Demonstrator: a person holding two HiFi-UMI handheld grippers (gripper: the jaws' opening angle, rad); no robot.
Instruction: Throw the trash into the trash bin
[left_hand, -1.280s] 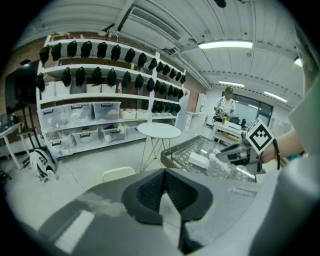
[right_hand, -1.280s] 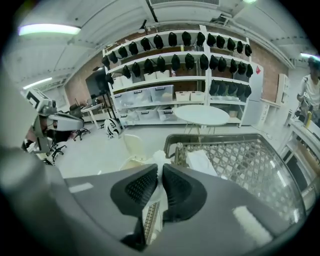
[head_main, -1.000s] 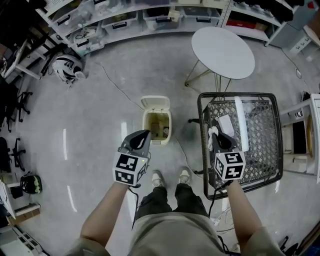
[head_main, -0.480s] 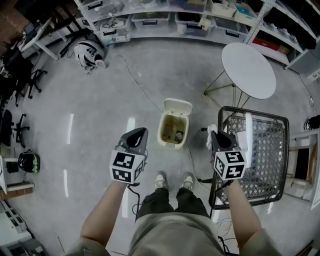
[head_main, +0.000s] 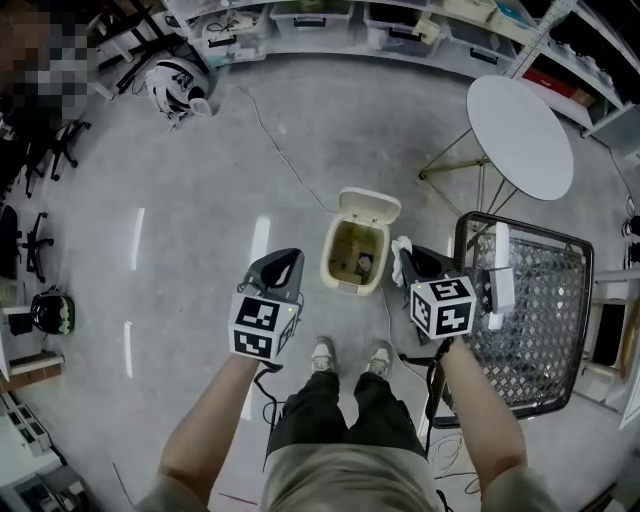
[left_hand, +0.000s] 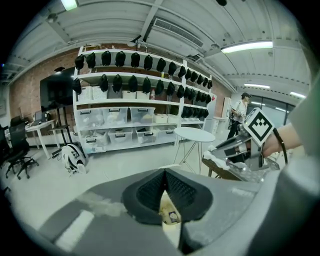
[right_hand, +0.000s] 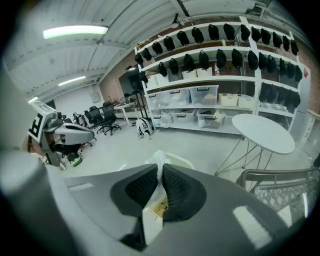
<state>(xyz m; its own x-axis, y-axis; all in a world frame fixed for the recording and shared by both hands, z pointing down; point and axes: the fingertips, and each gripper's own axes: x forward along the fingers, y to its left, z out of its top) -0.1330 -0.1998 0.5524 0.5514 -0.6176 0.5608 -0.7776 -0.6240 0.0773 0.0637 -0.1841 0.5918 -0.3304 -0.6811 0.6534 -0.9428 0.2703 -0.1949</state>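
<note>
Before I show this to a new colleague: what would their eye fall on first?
The open trash bin on the floor ahead of the person's feet, lid flipped back. Just right of it, the right claw is shut on white crumpled trash; the left claw, shut and empty, flanks its left side.

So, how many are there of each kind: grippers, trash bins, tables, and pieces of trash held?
grippers: 2 (left gripper, right gripper)
trash bin: 1
tables: 2 (round white table, wire-mesh table)
white trash piece, held: 1
total: 6
</note>
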